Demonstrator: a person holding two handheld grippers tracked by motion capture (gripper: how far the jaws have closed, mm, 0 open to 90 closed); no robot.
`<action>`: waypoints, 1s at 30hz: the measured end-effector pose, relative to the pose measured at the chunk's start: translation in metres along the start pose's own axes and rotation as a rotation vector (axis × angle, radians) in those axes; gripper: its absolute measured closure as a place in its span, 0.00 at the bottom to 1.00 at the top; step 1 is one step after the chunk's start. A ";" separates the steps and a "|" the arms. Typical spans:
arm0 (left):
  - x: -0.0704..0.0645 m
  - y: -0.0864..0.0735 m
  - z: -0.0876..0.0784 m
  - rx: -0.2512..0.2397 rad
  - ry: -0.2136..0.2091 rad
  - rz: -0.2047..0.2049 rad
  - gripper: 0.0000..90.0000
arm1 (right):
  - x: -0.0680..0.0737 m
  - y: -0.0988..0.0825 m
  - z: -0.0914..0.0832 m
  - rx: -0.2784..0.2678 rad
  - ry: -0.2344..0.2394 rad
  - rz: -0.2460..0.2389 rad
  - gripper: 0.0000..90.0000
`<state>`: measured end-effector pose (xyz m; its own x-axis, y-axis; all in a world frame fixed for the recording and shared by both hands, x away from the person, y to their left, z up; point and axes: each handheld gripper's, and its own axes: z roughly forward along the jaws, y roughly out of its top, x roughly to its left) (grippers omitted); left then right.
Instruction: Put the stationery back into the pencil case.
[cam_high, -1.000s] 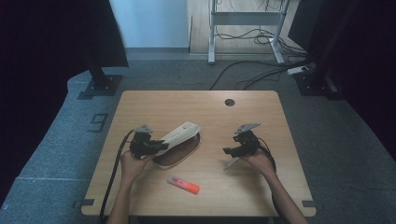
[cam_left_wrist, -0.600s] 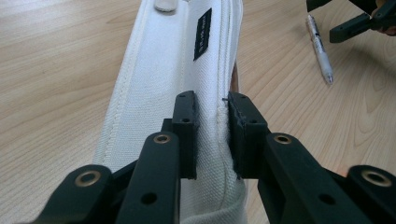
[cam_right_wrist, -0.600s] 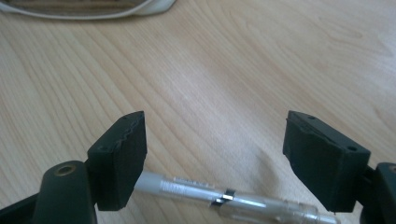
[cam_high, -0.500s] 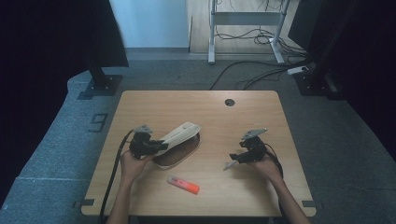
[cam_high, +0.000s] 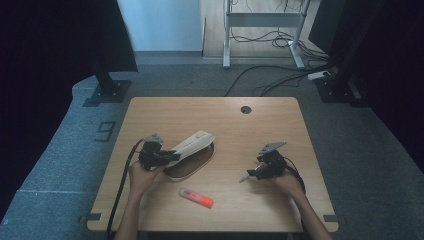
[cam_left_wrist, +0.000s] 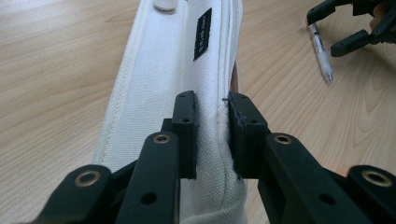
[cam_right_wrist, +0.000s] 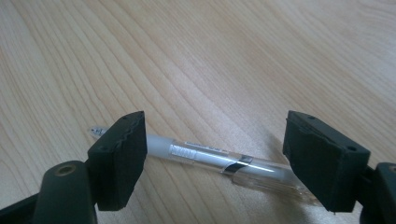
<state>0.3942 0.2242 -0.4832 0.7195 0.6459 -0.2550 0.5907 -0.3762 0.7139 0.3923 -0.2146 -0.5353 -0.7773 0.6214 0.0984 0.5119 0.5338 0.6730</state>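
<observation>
A white fabric pencil case (cam_high: 192, 143) lies left of the table's middle, its near end lifted above a dark oval shape (cam_high: 192, 167). My left gripper (cam_high: 167, 156) is shut on that near end. In the left gripper view the pads (cam_left_wrist: 187, 126) pinch the seam of the white cloth (cam_left_wrist: 159, 70). A clear-and-white pen (cam_right_wrist: 201, 153) lies flat on the wood. My right gripper (cam_right_wrist: 219, 144) stands open low over it, one jaw on each side, pads apart from the barrel. The high view shows this gripper (cam_high: 252, 172) at the right, with the pen (cam_high: 244, 177) at its tip.
An orange highlighter (cam_high: 196, 198) lies near the front edge, between the two hands. The wooden table (cam_high: 200, 115) has a round cable hole (cam_high: 245, 109) at the back. The left gripper view also shows the right gripper (cam_left_wrist: 345, 28) and the pen (cam_left_wrist: 321, 51) farther off.
My right hand has come down and nearer the front edge, so its open jaws now straddle the pen. The left hand and the pencil case have stayed put.
</observation>
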 end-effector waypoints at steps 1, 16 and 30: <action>0.000 0.000 0.000 0.000 -0.001 0.000 0.82 | 0.000 0.000 0.001 0.007 0.003 0.000 0.25; 0.001 0.000 0.000 0.002 -0.009 -0.002 0.82 | 0.003 -0.003 0.002 0.017 0.091 -0.037 0.56; 0.001 0.000 0.000 0.002 -0.010 -0.002 0.82 | 0.010 -0.001 0.003 0.043 0.132 -0.060 0.78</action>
<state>0.3949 0.2246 -0.4840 0.7218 0.6400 -0.2634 0.5933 -0.3762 0.7116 0.3846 -0.2076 -0.5372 -0.8468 0.5084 0.1561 0.4761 0.5938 0.6487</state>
